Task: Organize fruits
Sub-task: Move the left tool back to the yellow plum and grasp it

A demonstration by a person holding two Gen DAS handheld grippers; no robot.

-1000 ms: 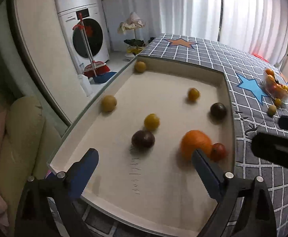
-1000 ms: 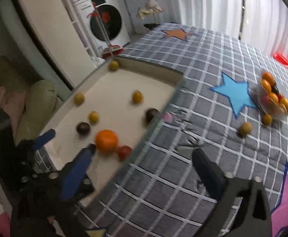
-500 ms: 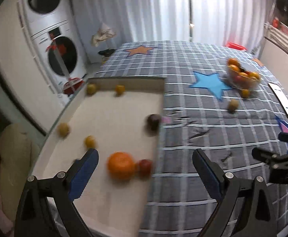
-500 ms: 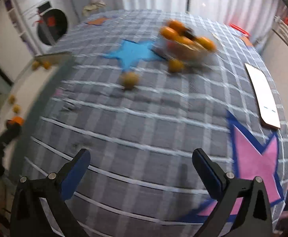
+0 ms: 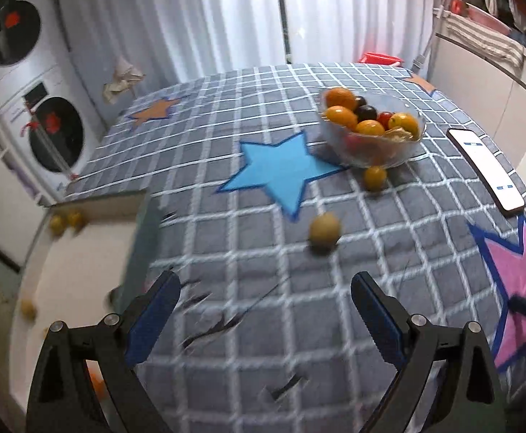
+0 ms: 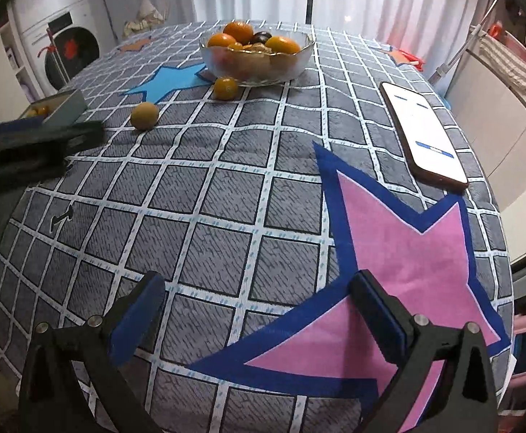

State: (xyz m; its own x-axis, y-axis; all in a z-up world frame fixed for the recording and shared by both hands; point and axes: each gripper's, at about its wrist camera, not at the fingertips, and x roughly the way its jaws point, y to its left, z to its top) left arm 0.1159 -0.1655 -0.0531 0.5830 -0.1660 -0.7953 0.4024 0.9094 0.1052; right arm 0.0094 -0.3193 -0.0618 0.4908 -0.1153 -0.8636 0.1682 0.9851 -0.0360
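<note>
A: Fruits: glass bowl (image 5: 371, 144) far across the desk (image 5: 248, 252), two loose ones (image 5: 324, 229) beside it.

B: Yep, left hand-held gripper (image 5: 264, 310) swung off the tray (image 5: 82, 249), both hand-held grippers (image 6: 259, 310) gaping wide, empty.

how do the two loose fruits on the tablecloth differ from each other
The orange fruit is glossy and bright orange; the tan fruit is dull and yellowish brown. The orange fruit sits right against the glass bowl; the tan fruit lies apart from it, nearer the tray. Both are small, round, and outside either container.
</note>
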